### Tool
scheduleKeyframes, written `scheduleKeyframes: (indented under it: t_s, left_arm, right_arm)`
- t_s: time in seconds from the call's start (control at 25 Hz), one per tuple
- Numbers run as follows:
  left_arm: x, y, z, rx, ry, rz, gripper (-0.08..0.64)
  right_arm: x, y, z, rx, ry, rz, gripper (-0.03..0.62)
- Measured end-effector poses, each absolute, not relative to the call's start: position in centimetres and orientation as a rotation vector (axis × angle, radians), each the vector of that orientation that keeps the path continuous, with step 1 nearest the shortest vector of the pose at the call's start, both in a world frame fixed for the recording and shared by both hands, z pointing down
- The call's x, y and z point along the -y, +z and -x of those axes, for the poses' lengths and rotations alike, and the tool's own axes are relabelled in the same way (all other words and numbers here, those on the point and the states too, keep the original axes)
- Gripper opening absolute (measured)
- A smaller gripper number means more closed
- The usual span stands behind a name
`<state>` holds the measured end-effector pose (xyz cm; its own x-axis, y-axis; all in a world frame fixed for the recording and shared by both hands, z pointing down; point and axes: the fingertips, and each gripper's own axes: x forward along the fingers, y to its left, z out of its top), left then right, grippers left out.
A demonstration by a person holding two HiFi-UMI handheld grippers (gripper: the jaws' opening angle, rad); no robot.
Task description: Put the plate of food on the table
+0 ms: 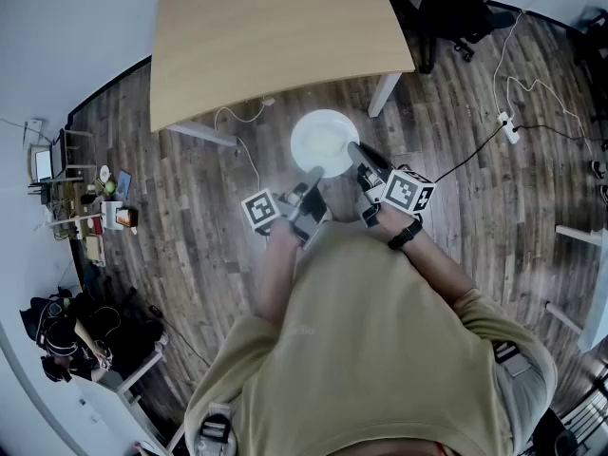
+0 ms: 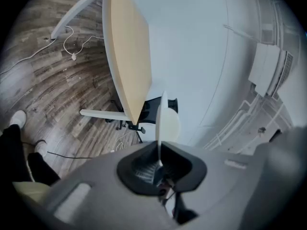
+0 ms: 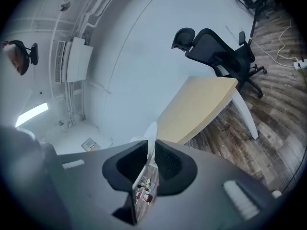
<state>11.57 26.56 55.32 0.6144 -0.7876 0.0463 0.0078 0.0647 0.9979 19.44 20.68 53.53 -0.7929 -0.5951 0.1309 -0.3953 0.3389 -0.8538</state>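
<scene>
The left gripper [image 1: 316, 174] and right gripper [image 1: 355, 149] are each pinching the plate [image 1: 323, 139] by its rim, carrying it; it likely needs lifting forward over the table [image 1: 275, 36]

right tool [image 3: 149, 151] pinches the plate [image 3: 151, 131] rim, table [image 3: 201, 107] beyond
</scene>
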Motion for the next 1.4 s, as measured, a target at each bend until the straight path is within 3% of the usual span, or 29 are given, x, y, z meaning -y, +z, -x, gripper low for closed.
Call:
scheduleKeyframes:
  t_s: [0.44,0.72,1.4]
  left_arm:
    - [-27.0,54.9,-10.1,0.712,-0.681,-1.411,0.014]
    - [-28.1,54.8,-4.4,0.711,-0.682,-1.424,0.014]
    - [-26.2,57.2,2.2,0.732,-0.71,-1.404,0.014]
  right_arm:
    - [-21.1,53.4,-17.9,-2.372,-1.421,0.908,0.051]
    - [-22.1,53.2,-12.1,-2.362,-1.405,0.938,0.051]
    - [-20.1,55.4,-5.7,-2.401,-1.477,0.977,0.049]
